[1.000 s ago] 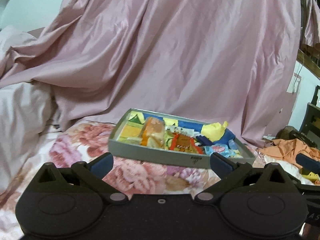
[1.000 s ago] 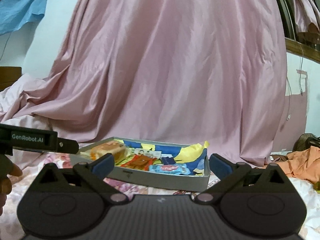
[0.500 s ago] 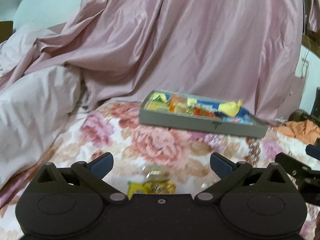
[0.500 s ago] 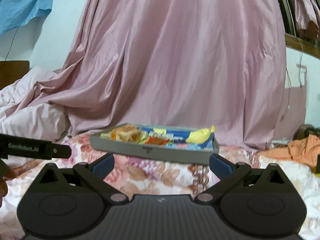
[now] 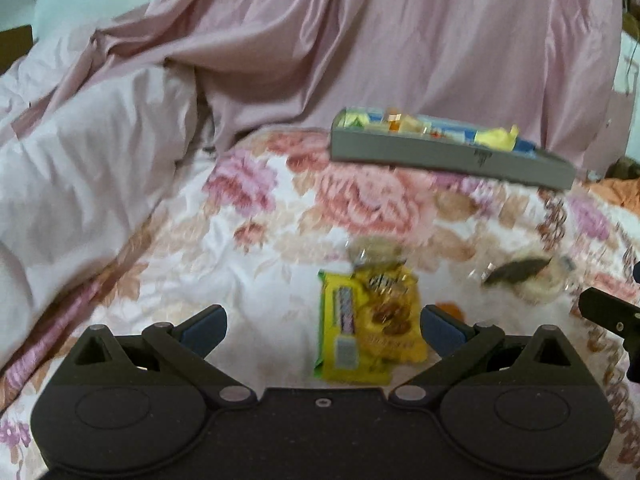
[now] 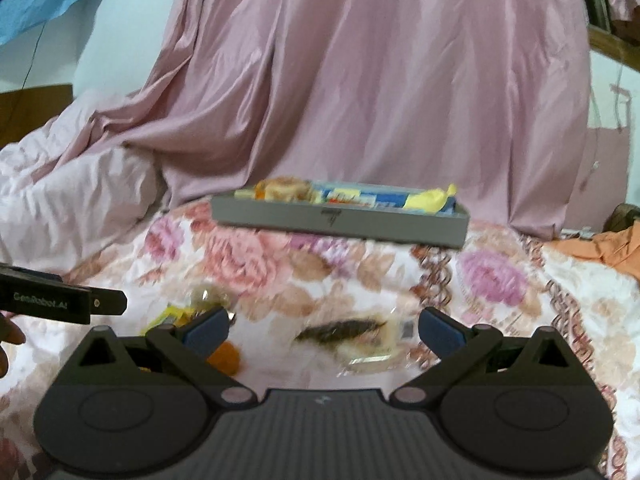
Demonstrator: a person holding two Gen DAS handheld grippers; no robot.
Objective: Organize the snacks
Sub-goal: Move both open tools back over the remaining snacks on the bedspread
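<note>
A grey tray [image 5: 448, 158] [image 6: 340, 222] holding several snack packets stands at the back of the floral bedspread. Two yellow snack packets [image 5: 368, 320] lie side by side on the bedspread, between the tips of my open left gripper [image 5: 322, 328]. A clear packet with a dark snack inside [image 6: 352, 334] [image 5: 520, 274] lies just ahead of my open right gripper [image 6: 323, 330]. A small orange item [image 6: 226, 356] shows beside the right gripper's left fingertip. Neither gripper holds anything.
A pink satin sheet [image 6: 380, 80] hangs behind the tray. A pale quilt [image 5: 80, 168] is heaped at the left. Orange cloth [image 6: 608, 246] lies at the far right. The left gripper's body [image 6: 60, 300] and a hand show at the right wrist view's left edge.
Both grippers have pulled back from the tray and tilted down. The tray now looks farther off, and the loose packets on the bedspread have come into view.
</note>
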